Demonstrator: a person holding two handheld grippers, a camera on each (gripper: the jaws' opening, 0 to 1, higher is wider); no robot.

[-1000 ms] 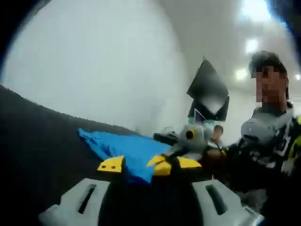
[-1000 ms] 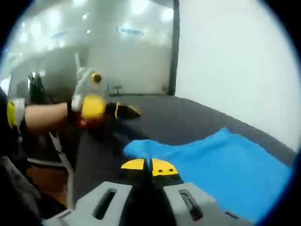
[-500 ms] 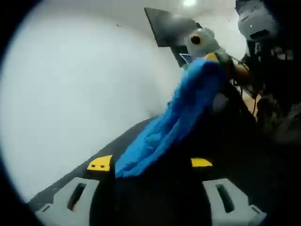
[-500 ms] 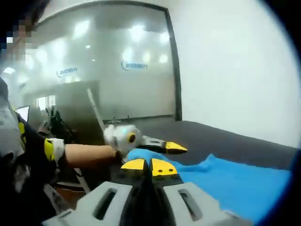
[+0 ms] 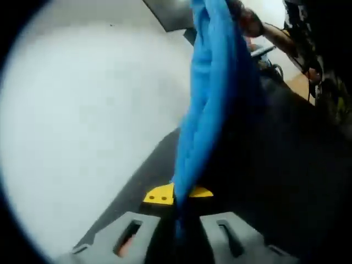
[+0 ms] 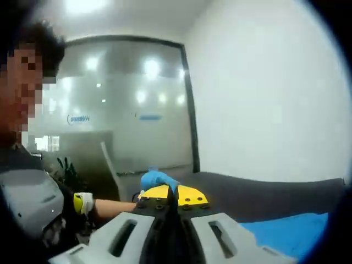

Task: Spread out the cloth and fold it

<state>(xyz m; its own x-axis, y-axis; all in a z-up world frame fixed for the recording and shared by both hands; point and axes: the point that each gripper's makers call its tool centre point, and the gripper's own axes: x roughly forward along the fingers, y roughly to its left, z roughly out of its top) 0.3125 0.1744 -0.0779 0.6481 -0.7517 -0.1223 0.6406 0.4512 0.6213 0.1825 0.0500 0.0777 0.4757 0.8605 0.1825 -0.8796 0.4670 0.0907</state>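
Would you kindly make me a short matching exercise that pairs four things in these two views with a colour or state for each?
Things:
1. cloth
2. left gripper
3. table
4. wall

Colour or state:
A. white
B. shut on the cloth
C. dark grey
D. blue, hanging in a long bunch

Pairs: 1-D, 2-B, 3-C, 4-A

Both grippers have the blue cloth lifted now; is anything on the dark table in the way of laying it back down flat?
Nothing visible. The blue cloth hangs from the left gripper over bare dark table; the right gripper pinches another bit.
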